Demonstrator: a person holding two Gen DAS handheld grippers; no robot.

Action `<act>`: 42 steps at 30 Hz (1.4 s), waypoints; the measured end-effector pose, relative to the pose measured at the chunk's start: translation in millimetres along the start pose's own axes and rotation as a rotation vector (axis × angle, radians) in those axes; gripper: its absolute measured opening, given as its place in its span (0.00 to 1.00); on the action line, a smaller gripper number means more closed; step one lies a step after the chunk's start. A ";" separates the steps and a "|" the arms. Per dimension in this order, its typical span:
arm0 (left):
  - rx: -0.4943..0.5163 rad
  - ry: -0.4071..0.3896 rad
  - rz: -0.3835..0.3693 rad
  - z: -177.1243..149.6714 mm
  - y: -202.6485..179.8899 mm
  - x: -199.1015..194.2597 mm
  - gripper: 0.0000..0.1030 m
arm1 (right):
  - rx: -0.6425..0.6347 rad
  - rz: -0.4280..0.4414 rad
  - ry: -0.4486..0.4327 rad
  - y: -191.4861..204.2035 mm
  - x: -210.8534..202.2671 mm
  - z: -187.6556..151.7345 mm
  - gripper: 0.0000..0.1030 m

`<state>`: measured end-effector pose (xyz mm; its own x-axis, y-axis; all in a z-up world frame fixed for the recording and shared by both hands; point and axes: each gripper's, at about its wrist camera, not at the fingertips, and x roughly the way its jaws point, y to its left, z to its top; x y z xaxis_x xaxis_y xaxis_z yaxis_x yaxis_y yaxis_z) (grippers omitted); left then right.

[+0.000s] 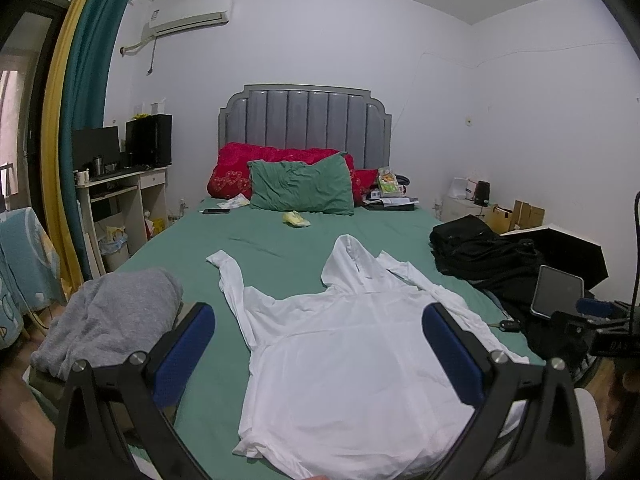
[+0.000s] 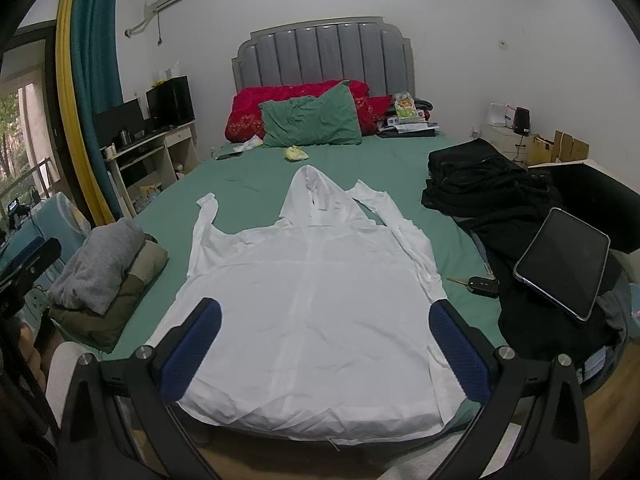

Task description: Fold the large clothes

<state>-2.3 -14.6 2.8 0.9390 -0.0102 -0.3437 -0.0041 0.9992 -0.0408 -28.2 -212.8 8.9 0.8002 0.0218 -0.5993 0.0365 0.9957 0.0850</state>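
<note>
A white hoodie (image 2: 312, 300) lies flat on the green bed (image 2: 248, 184), hood pointing away. The left hand-held gripper (image 1: 318, 354) and the right hand-held gripper (image 2: 324, 344) both hang just above its bottom part, wide open, holding nothing. Gray folded clothes (image 2: 100, 268) sit left of them.

Both the left gripper (image 1: 319, 350) and right gripper (image 2: 325, 344) hover level (jaws spread wide, holding nothing).

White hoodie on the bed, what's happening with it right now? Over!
Both jaws open, holding nothing. White hoodie spread flat on green bed, hood toward the pillows, not yet folded. Car key and tablet lie near its right sleeve.
</note>
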 end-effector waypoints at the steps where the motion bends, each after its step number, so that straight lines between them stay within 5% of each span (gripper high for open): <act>1: 0.000 0.000 -0.003 0.1 3.9 -0.6 1.00 | 0.000 -0.001 -0.001 0.2 -0.1 0.0 1.00; 42: 0.005 0.002 -0.039 13.5 -4.1 -0.6 1.00 | 0.012 -0.006 0.007 -11.0 6.2 4.1 1.00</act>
<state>1.8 -18.2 15.9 0.9377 -0.0491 -0.3439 0.0343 0.9982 -0.0492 -21.2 -224.0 7.5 0.7958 0.0164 -0.6053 0.0483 0.9947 0.0905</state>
